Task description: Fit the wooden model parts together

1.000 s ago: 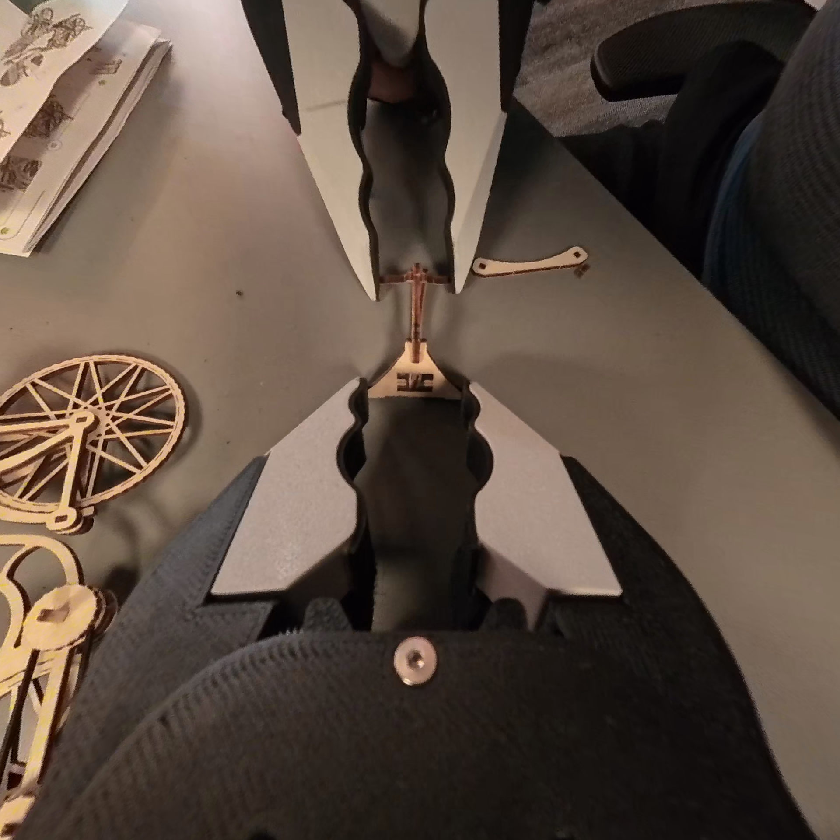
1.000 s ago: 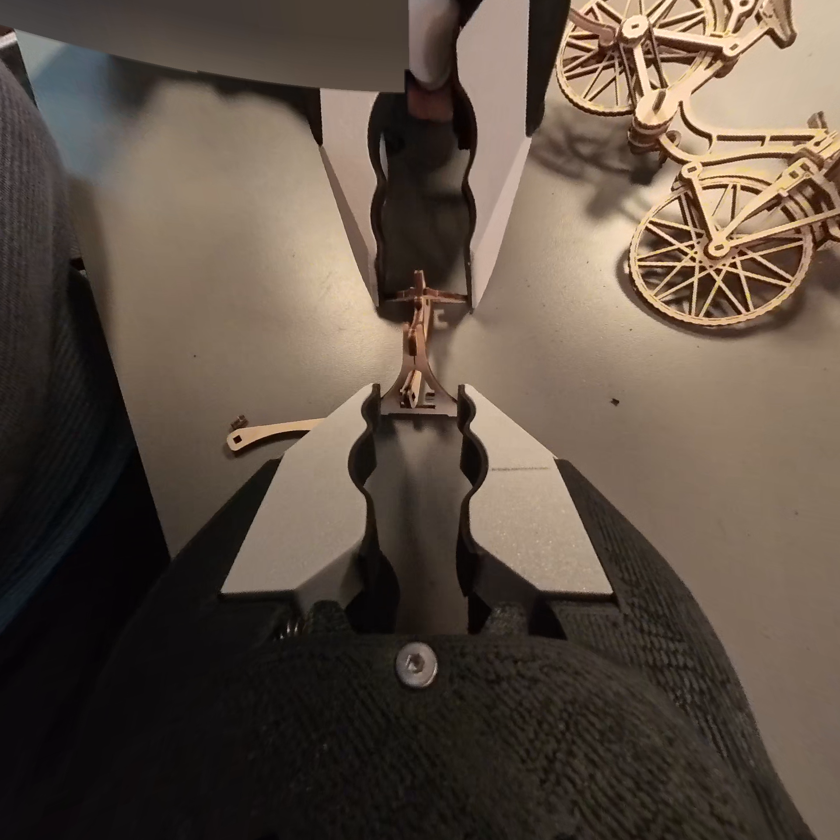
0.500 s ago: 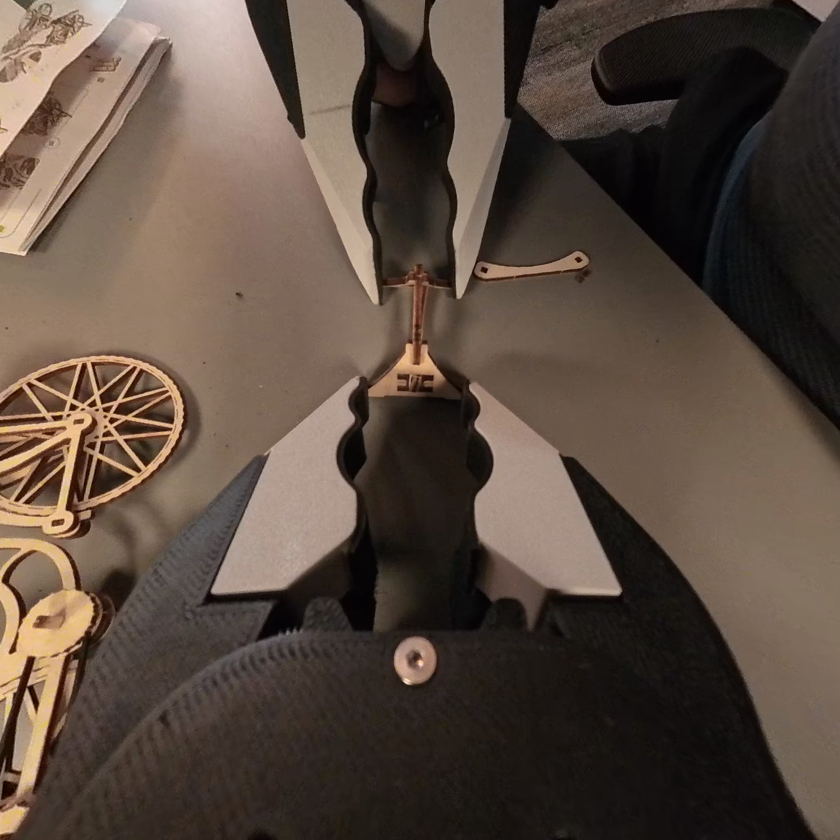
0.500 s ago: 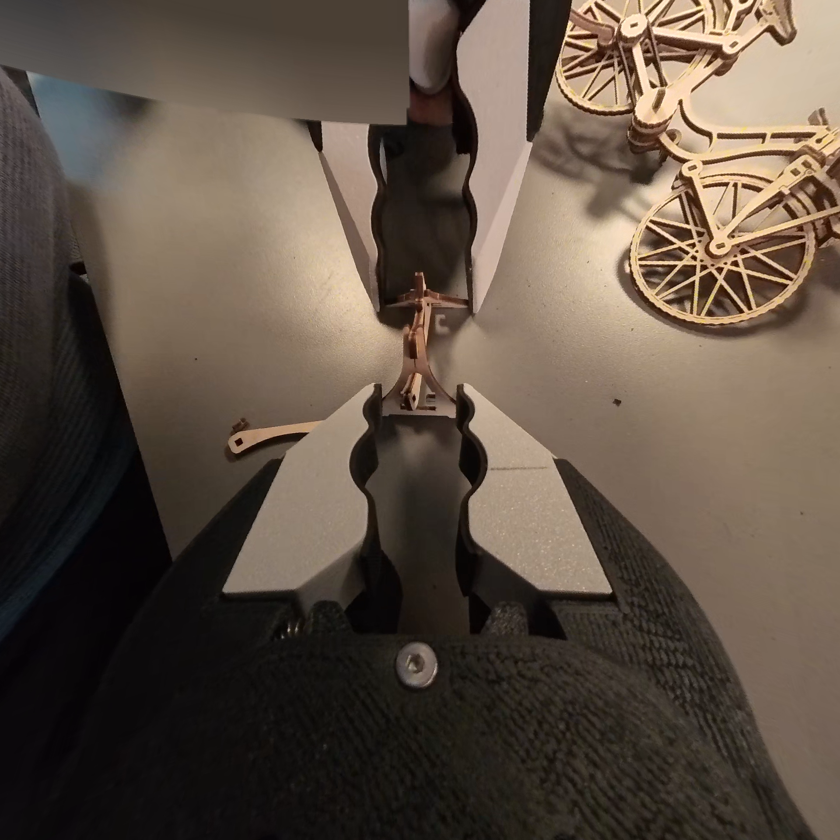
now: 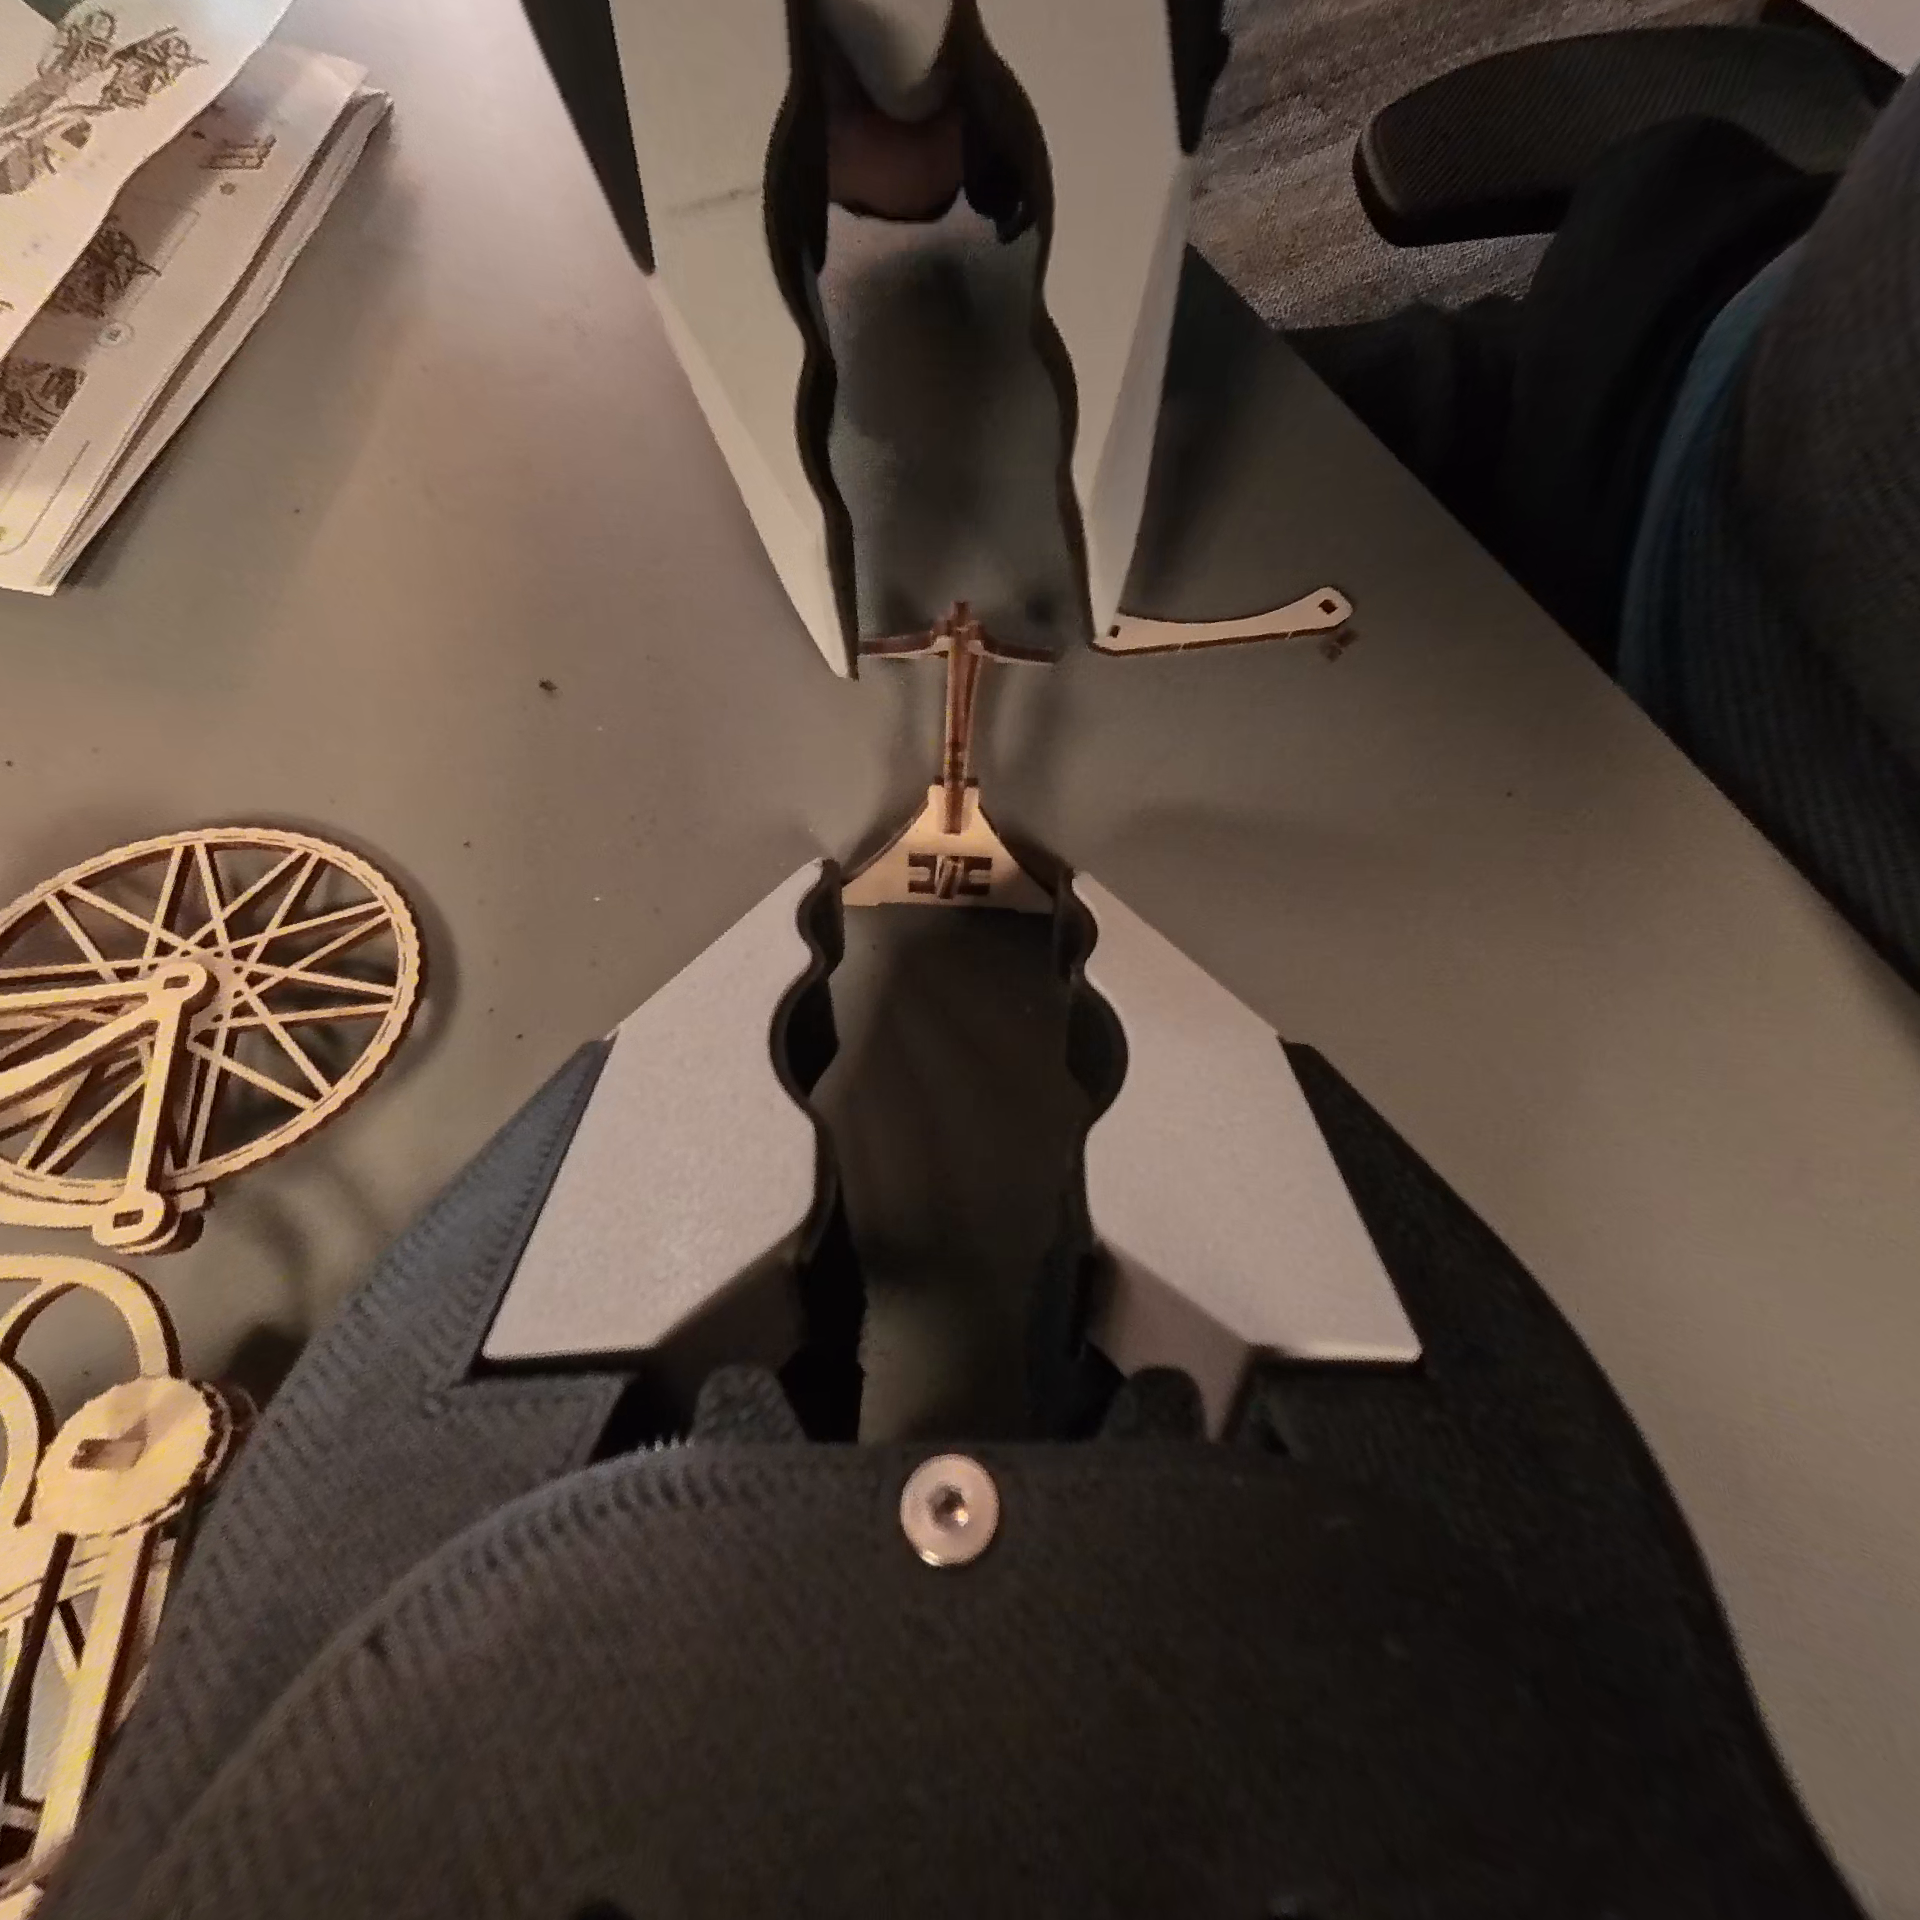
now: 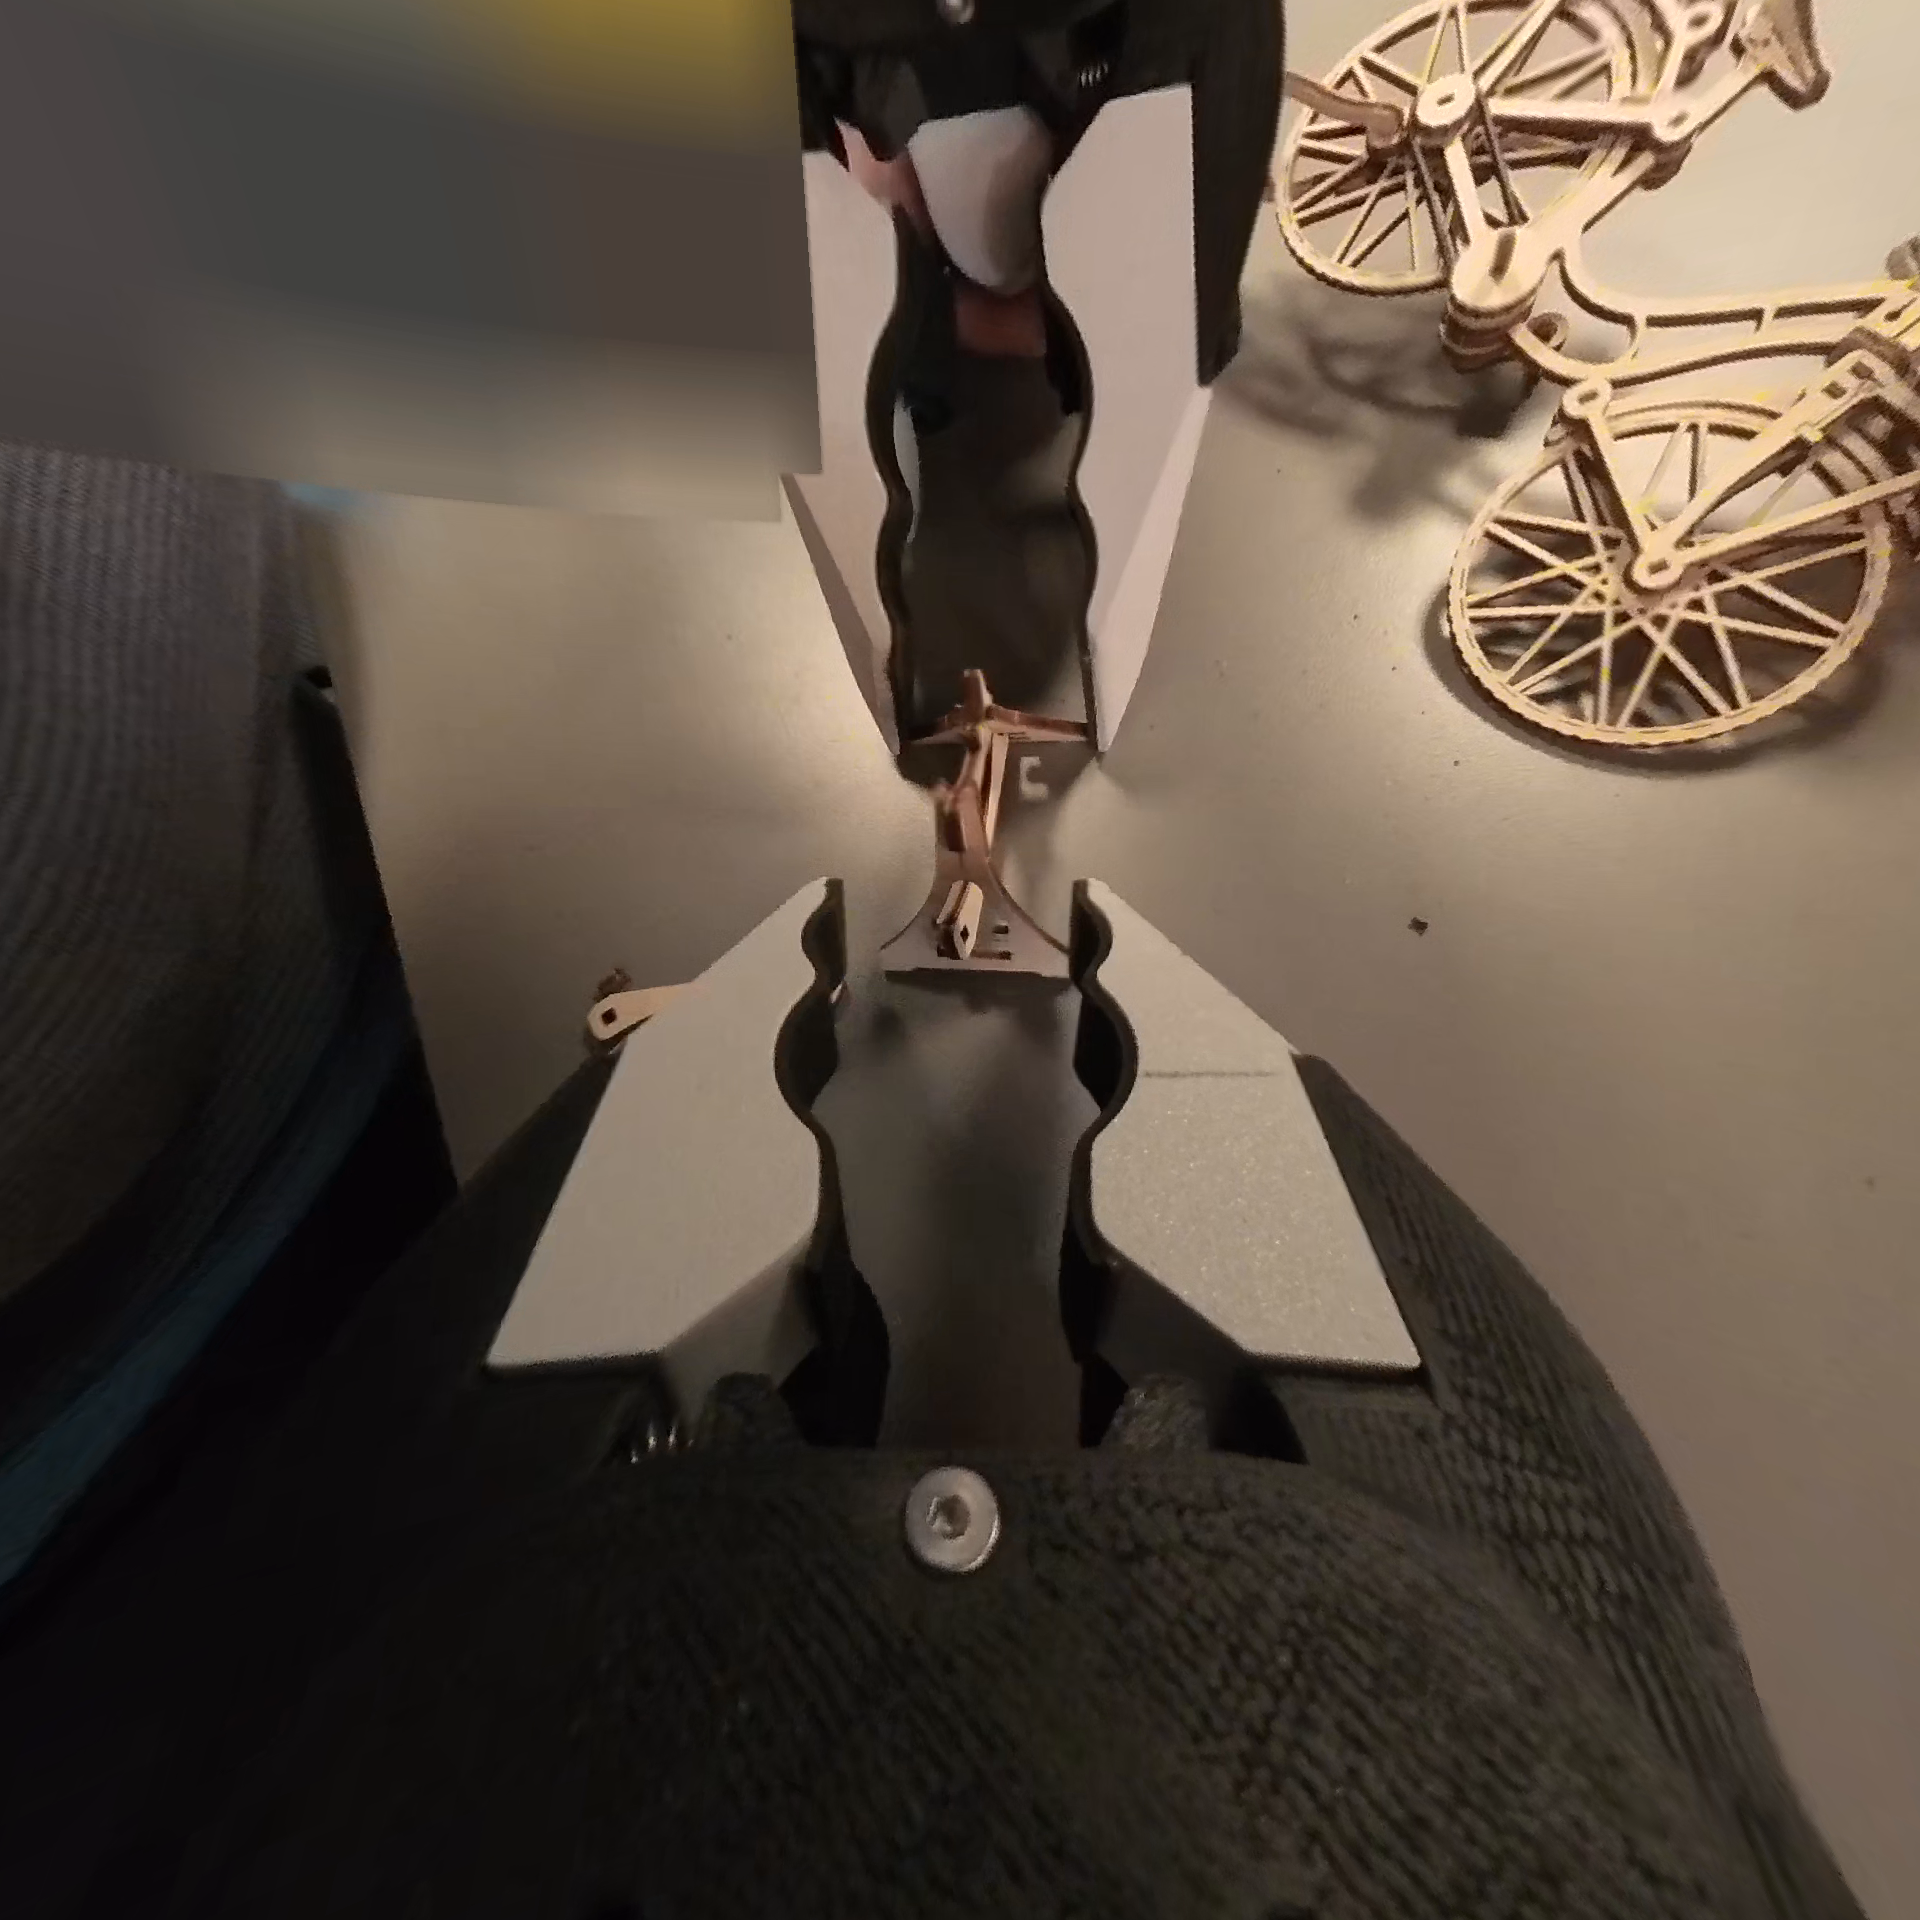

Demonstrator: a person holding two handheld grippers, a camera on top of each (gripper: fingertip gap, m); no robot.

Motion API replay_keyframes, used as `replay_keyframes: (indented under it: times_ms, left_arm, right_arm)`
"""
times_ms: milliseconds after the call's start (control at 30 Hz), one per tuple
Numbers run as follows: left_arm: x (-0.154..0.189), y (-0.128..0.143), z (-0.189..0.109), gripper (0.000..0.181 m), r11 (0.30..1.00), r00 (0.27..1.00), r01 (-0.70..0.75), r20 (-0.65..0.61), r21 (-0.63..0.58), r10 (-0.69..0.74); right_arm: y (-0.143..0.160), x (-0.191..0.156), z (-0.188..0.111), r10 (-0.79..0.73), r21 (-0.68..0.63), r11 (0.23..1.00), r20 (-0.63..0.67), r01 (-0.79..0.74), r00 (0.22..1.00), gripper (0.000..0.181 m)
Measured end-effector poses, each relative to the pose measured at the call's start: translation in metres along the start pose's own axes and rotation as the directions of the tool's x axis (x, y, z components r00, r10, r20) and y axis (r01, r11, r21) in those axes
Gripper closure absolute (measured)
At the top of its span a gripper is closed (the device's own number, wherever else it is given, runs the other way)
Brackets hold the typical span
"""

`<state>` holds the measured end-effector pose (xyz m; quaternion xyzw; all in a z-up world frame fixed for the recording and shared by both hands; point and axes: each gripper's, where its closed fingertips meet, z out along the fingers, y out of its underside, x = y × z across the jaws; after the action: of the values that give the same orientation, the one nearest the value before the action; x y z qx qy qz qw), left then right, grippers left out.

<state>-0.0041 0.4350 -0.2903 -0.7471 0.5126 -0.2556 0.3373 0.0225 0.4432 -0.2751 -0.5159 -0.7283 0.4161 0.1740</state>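
A small wooden sub-assembly hangs just above the grey table [image 5: 468, 582] between my two grippers. It is a thin stem [image 5: 958, 717] with a flat plate at each end. My left gripper [image 5: 954, 896] is shut on the triangular slotted plate [image 5: 951, 873]. My right gripper [image 5: 961, 652] faces it from the far side, shut on the other plate [image 5: 914, 646]. In the right wrist view my right gripper [image 6: 956, 920] grips its plate [image 6: 1023, 951], the stem [image 6: 971, 810] runs forward, and the left gripper [image 6: 997, 740] holds the far plate [image 6: 1039, 727].
A loose curved wooden strip [image 5: 1226, 623] lies by the table's edge, also in the right wrist view [image 6: 634, 1003]. A wooden bicycle model [image 5: 187, 997] [image 6: 1662, 561] lies to one side. An instruction booklet [image 5: 135, 229] lies far left. A person's leg and chair [image 5: 1714, 468] border the edge. Across from one pair of fingers to the other is roughly 4 centimeters.
Both grippers keep their hold on the assembly. The right gripper has shifted slightly, so the loose strip now sits partly behind its left finger.
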Motion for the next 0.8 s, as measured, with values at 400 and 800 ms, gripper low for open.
replay_keyframes:
  times_ms: [400,800]
  left_arm:
    - [0.000,0.000,0.000,0.140,1.000,1.000,-0.001,0.001,0.000,0.001]
    - [0.000,0.000,0.000,0.140,1.000,1.000,0.000,0.000,0.000,0.000]
  right_arm:
    - [-0.007,0.004,0.021,-0.084,-0.127,0.989,-0.085,0.073,0.993,0.173]
    - [-0.007,0.003,0.026,-0.054,-0.152,0.987,-0.004,0.053,0.999,0.173]
